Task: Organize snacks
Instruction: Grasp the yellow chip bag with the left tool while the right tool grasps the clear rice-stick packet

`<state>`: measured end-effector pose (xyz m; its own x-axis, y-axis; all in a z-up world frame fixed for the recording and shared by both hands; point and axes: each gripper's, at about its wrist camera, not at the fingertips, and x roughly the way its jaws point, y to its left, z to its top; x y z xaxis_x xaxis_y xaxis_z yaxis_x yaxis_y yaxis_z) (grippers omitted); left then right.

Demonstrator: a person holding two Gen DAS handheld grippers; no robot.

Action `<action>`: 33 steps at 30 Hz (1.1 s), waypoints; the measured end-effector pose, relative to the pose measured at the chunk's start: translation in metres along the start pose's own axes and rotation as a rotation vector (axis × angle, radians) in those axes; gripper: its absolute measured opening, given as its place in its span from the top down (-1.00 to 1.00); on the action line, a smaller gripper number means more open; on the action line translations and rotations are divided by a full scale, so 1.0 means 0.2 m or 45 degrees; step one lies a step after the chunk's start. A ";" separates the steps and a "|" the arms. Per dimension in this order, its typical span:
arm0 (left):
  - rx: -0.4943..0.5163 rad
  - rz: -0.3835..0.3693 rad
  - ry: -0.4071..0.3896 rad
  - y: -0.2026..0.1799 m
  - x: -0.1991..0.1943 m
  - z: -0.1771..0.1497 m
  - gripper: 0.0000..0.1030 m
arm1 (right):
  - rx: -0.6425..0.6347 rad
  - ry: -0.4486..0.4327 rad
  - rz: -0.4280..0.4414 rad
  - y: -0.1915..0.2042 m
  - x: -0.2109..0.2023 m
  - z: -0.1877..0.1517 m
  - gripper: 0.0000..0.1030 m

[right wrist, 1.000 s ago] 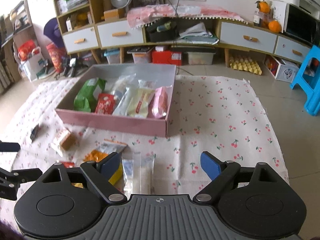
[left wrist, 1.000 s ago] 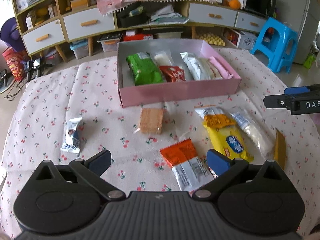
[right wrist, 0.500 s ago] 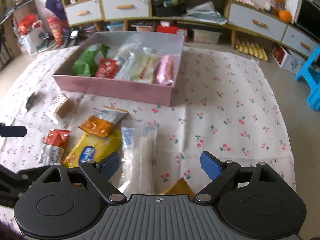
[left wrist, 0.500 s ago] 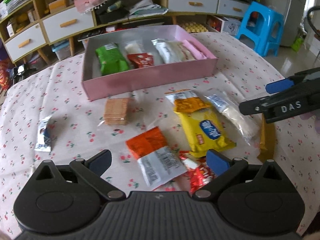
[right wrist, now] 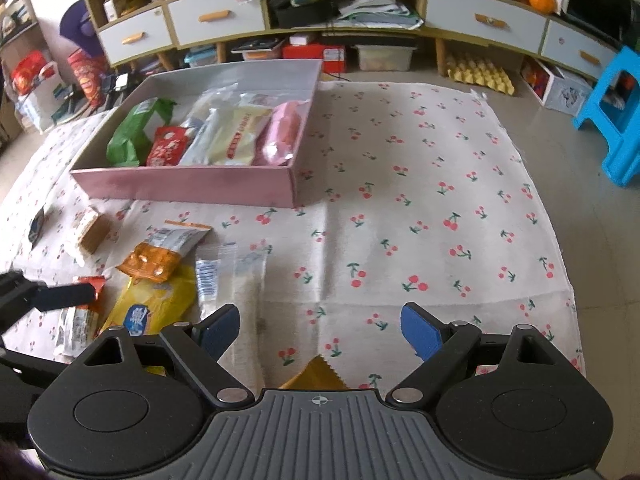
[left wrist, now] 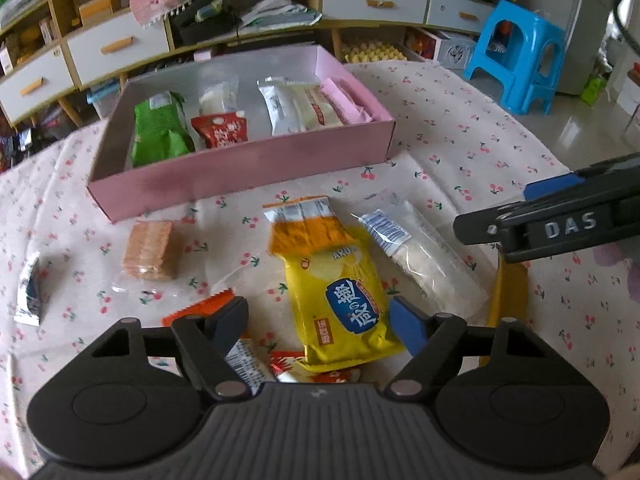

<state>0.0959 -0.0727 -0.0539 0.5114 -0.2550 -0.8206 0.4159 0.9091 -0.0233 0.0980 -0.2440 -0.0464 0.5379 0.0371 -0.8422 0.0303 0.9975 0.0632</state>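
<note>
From your left wrist camera you are looking down on the left gripper (left wrist: 318, 322), whose jaws have just been closing and are now standing part-open around the lower end of the yellow snack bag (left wrist: 340, 292) without pressing it. This view is showing you what the other hides: an orange-and-white packet (left wrist: 224, 332) under the left finger, a red wrapper (left wrist: 304, 366) peeking out below the yellow bag, a wafer pack (left wrist: 149, 250) and a small silver sachet (left wrist: 29, 292) lying apart to the left. The pink box (left wrist: 240, 176) is sitting beyond, already holding several snacks, and the right gripper's arm (left wrist: 560, 224) is crossing in from the right edge — close over the clear rice-cracker bag (left wrist: 420, 256). From your right wrist camera the right gripper (right wrist: 320, 330) is standing wide open with nothing between its fingers, hovering over the cherry-print cloth (right wrist: 420, 208). Only this view is showing the broad bare stretch of cloth to the right of the box, running out to the cloth's edge — and a gold packet corner (right wrist: 316, 376) just below the gripper. The left gripper's finger (right wrist: 60, 294) is reaching in at the left edge.
</note>
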 end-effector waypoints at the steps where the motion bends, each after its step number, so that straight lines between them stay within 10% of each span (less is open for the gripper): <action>1: -0.015 -0.002 0.009 0.00 0.01 0.00 -0.47 | 0.015 0.002 0.002 -0.02 0.00 0.00 -0.74; 23: -0.225 -0.093 -0.095 -0.03 -0.03 0.02 -0.38 | -0.100 -0.032 0.219 -0.13 0.01 -0.01 -0.74; 33: -0.172 0.045 -0.004 -0.04 0.06 0.00 -0.31 | -0.153 -0.020 0.276 -0.12 0.01 -0.04 -0.74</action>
<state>0.0991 -0.0833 -0.0628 0.5265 -0.2226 -0.8205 0.2924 0.9536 -0.0711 0.0923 -0.2679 -0.0538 0.5338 0.2508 -0.8076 -0.1873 0.9663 0.1763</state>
